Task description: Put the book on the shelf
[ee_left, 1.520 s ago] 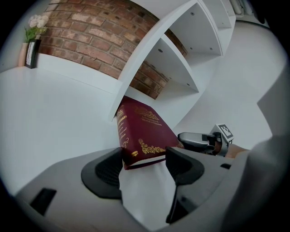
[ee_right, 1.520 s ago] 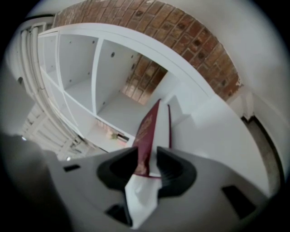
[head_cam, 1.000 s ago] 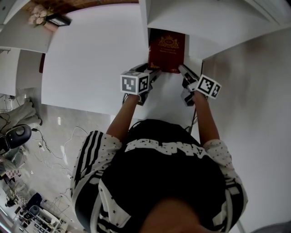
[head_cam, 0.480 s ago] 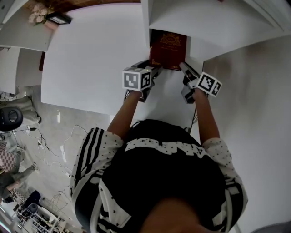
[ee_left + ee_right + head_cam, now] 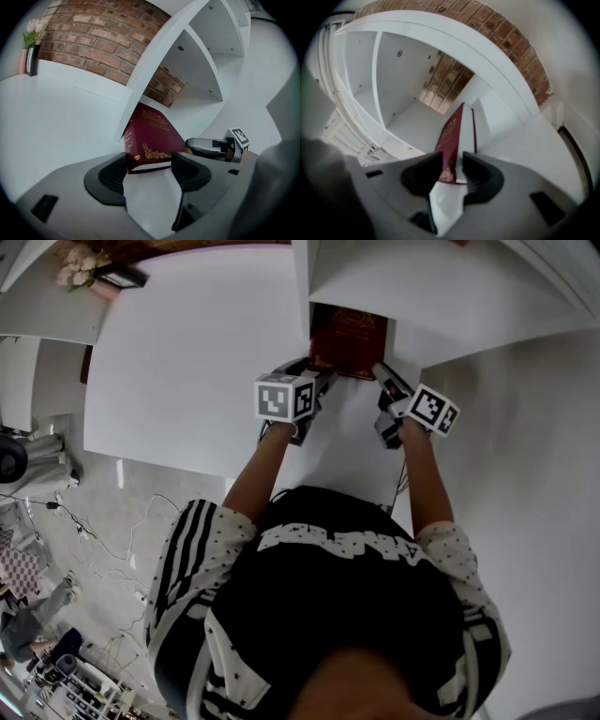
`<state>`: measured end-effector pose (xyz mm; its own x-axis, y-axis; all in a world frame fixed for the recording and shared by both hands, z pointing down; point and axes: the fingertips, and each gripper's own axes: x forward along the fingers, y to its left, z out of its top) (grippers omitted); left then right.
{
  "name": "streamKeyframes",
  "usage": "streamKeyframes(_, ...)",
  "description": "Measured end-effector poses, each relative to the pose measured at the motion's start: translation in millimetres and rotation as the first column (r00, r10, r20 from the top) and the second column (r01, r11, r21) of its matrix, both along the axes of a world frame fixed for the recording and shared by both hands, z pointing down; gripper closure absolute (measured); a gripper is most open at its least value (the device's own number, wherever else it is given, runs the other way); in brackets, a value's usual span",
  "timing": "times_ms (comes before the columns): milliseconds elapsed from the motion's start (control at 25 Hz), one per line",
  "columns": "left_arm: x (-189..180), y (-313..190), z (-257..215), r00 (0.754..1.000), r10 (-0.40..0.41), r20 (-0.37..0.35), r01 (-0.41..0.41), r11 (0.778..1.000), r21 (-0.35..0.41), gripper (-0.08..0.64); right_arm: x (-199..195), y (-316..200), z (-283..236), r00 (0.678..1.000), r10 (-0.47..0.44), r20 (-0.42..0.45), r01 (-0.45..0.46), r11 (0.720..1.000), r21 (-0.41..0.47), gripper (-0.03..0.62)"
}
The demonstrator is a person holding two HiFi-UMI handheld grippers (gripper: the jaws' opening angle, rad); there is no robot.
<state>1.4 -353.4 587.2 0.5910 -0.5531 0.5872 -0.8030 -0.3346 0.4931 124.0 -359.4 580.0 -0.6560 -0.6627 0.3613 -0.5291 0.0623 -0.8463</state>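
Observation:
A dark red book (image 5: 349,341) with gold ornament is held between both grippers, its far end under the white shelf's (image 5: 422,296) board. My left gripper (image 5: 319,381) is at the book's near left corner; in the left gripper view the book (image 5: 150,140) spans the gap between the left gripper's (image 5: 147,171) pads, spine to the left. My right gripper (image 5: 382,376) holds the near right edge. In the right gripper view the book (image 5: 450,136) runs edge-on between the right gripper's (image 5: 452,173) closed jaws, toward an open compartment (image 5: 412,122).
The white tabletop (image 5: 187,362) spreads to the left, with a vase of flowers (image 5: 80,273) at its far corner before a brick wall (image 5: 93,42). Shelf dividers (image 5: 377,70) stand on the compartment's left. Cables lie on the floor (image 5: 94,521) below.
Both grippers and the book have slid away from the person, and more of the book now lies under the shelf board.

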Motion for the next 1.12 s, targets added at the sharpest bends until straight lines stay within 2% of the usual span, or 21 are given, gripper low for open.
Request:
streamKeyframes(240, -2.7, 0.8, -1.6, 1.0, -0.017, 0.002, 0.017, 1.0, 0.004, 0.236, -1.3, -0.9, -1.8, 1.0, -0.007, -0.015, 0.007, 1.0, 0.026, 0.449)
streamKeyframes(1120, 4.2, -12.1, -3.8, 0.997, -0.08, 0.009, 0.08, 0.997, 0.017, 0.236, 7.5, -16.9, -3.2, 0.999, 0.041, -0.013, -0.04, 0.999, 0.03, 0.449)
